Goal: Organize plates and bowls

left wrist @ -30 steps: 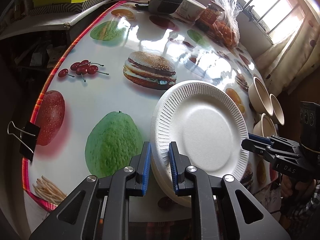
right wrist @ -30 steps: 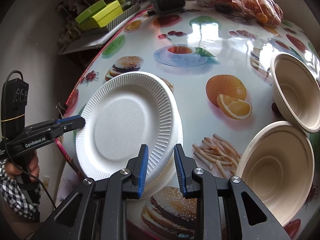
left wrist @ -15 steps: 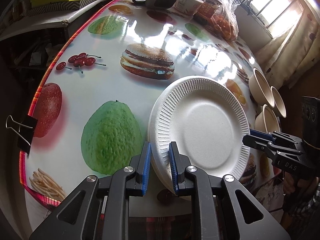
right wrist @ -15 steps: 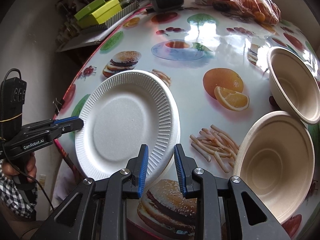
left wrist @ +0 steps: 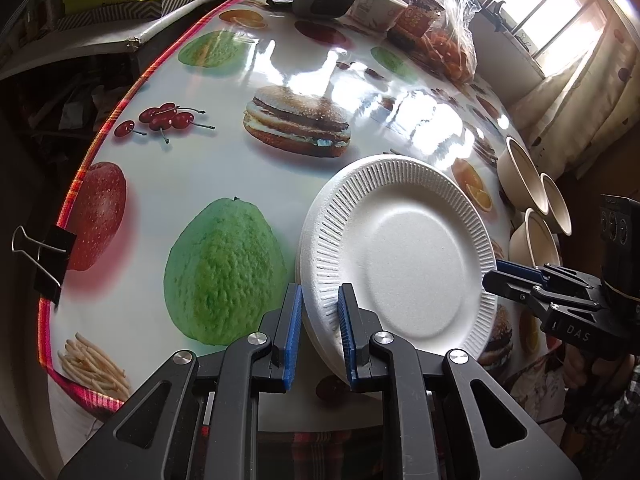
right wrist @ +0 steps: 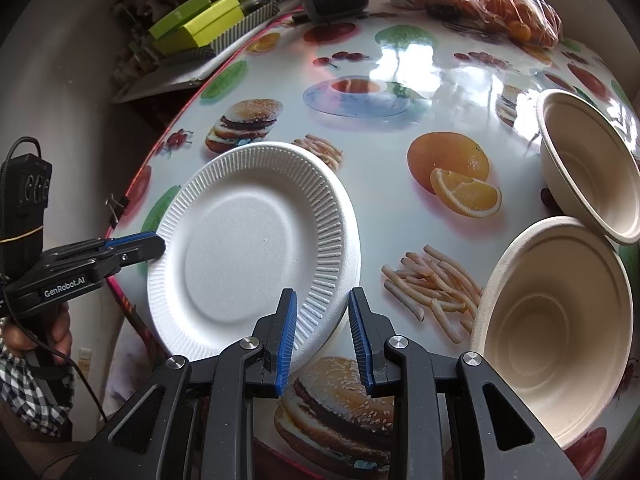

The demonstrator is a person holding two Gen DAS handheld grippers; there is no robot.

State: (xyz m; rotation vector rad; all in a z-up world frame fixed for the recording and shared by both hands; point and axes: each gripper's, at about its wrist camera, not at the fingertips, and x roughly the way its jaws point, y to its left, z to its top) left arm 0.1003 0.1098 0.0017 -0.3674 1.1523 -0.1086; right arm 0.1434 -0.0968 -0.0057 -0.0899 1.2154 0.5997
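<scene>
Lower centre: both grippers, left (left wrist: 318, 332) and right (right wrist: 323, 336), fingers apart, straddle opposite plate (right wrist: 252, 248) rims, seemingly to square the stack.

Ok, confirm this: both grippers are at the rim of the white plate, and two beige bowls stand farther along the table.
Not quite: there are three beige bowls, not two. The left wrist view shows all three. The rest holds: the left gripper and right gripper are both at the rim of the white plate.
</scene>
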